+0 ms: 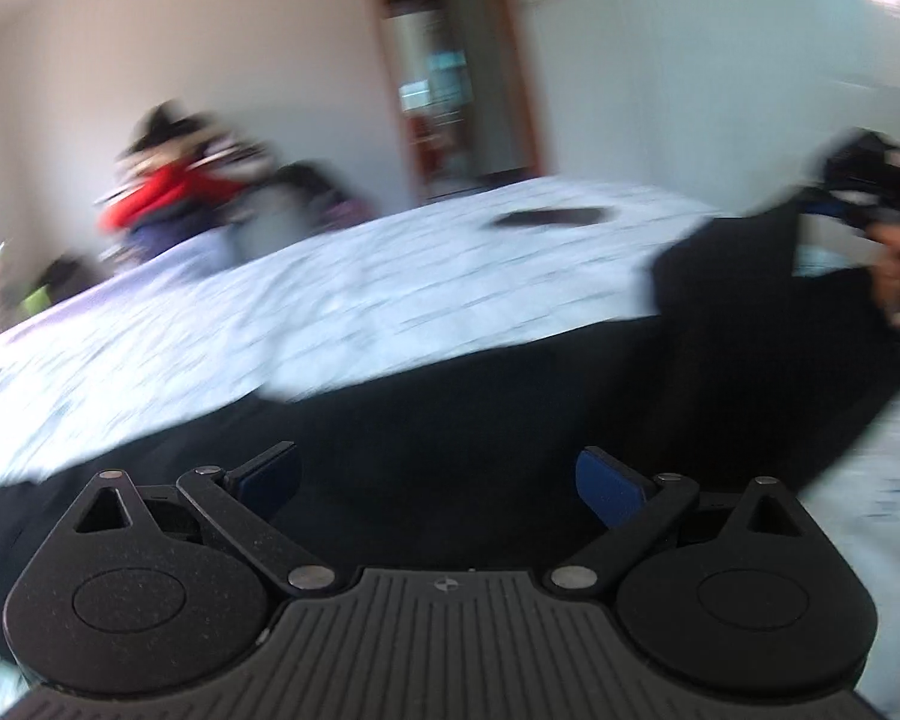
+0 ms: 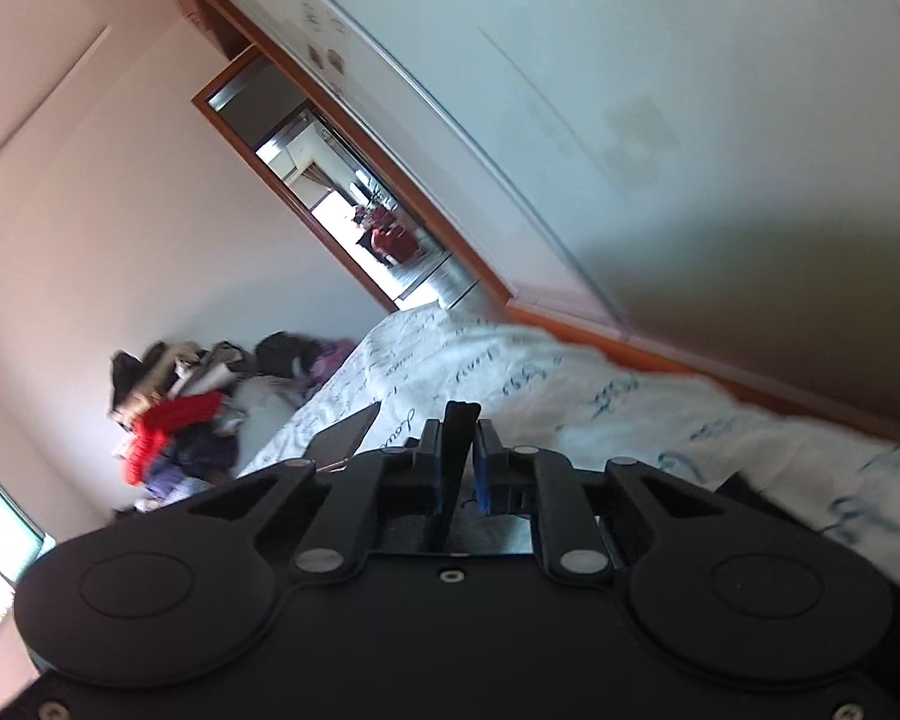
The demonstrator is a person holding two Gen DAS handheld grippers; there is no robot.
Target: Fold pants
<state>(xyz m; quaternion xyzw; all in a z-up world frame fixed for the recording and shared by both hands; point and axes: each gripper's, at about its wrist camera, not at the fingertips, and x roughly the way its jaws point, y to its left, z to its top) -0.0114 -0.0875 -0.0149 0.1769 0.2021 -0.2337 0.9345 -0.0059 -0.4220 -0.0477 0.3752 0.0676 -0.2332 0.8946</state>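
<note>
Left wrist view: left gripper [image 1: 438, 480] wide open, nothing between the blue pads [image 1: 606, 489]; black pants [image 1: 510, 414] spread just ahead and beneath, on the printed bedsheet [image 1: 270, 324], one end lifted far right toward the other gripper.

Right wrist view: right gripper [image 2: 461, 456] pinched nearly shut on a black fold of pants. Best kept clamped and taut while the free edge is secured.

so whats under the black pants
The black pants lie on a white bedsheet with script print, which shows around them. The sheet directly beneath is covered. One corner is lifted off the sheet at the right gripper.
</note>
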